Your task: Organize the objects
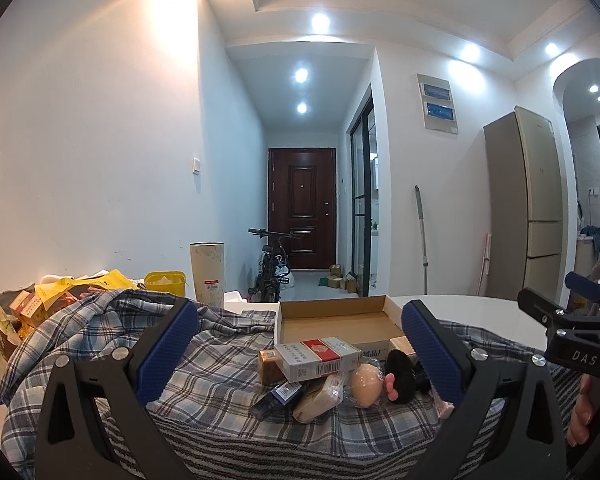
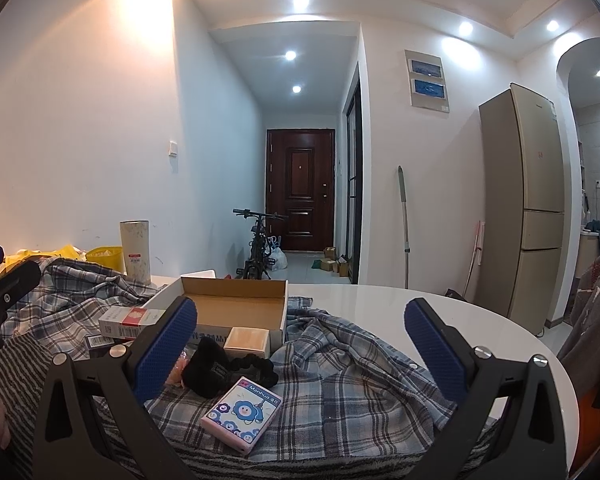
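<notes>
An open, empty cardboard box (image 1: 336, 324) (image 2: 236, 310) sits on a plaid shirt (image 1: 220, 368) (image 2: 340, 380) on the table. In front of it lie a red-and-white cigarette pack (image 1: 320, 360) (image 2: 130, 320), a beige sponge egg (image 1: 365, 384), a black plush item (image 1: 400, 376) (image 2: 206, 366), a dark small box (image 1: 278, 398), a black scrunchie (image 2: 256, 366), a tan box (image 2: 247, 342) and a pink tissue pack (image 2: 242, 412). My left gripper (image 1: 300, 348) is open above the pile. My right gripper (image 2: 300, 344) is open above the tissue pack.
A white round table (image 2: 420, 304) extends right. A tall white tumbler (image 1: 207, 276) (image 2: 135, 252), a yellow tub (image 1: 165, 285) and snack packets (image 1: 28, 312) stand at the left. A fridge (image 2: 536, 208), a mop (image 2: 404, 224) and a bicycle (image 2: 258, 246) are behind.
</notes>
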`<state>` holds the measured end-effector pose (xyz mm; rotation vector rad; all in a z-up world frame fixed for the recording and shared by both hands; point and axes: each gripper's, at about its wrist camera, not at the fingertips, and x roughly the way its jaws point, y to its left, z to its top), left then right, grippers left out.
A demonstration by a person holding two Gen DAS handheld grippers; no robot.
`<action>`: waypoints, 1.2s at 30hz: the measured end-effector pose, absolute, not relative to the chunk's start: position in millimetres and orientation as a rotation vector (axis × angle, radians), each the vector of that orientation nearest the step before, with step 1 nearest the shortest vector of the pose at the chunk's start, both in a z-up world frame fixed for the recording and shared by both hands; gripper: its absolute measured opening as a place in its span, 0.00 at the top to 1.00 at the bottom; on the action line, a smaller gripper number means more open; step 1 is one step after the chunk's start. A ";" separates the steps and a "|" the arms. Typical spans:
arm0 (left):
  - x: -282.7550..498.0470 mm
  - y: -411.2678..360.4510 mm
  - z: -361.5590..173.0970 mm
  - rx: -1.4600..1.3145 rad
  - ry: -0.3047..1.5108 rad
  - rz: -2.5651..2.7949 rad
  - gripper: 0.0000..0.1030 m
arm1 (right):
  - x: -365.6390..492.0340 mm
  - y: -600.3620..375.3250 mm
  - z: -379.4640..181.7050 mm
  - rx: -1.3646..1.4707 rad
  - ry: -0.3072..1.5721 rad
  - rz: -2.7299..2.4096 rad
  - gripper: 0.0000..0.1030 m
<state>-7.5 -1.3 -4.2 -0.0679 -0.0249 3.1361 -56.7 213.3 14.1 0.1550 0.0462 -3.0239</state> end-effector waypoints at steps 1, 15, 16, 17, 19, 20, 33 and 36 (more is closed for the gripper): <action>-6.3 -2.6 -3.8 -0.062 -0.038 3.130 0.00 | -56.1 213.0 14.1 0.153 0.047 -3.019 0.00; -6.3 -30.8 69.6 -0.219 -0.128 3.071 0.00 | -36.9 187.0 32.1 0.004 0.273 -3.095 0.00; -8.2 -28.3 77.9 -0.208 -0.087 3.085 0.00 | -36.7 183.4 38.3 0.022 0.303 -3.066 0.00; -11.5 -24.4 87.4 -0.201 -0.042 3.099 0.00 | -38.3 179.3 44.2 0.049 0.333 -3.038 0.00; -20.5 -19.4 101.3 -0.227 -0.022 3.086 0.00 | -41.9 170.8 60.2 0.075 0.386 -2.987 0.00; -27.7 -17.2 108.5 -0.257 -0.047 3.050 0.00 | -43.1 168.3 67.3 0.074 0.388 -2.979 0.00; -89.8 -0.5 103.6 -0.428 -0.071 3.084 0.00 | -111.7 184.5 115.2 0.344 0.018 -2.885 0.00; -97.3 1.3 91.8 -0.445 -0.027 3.097 0.00 | -125.2 193.6 104.1 0.384 -0.021 -2.892 0.00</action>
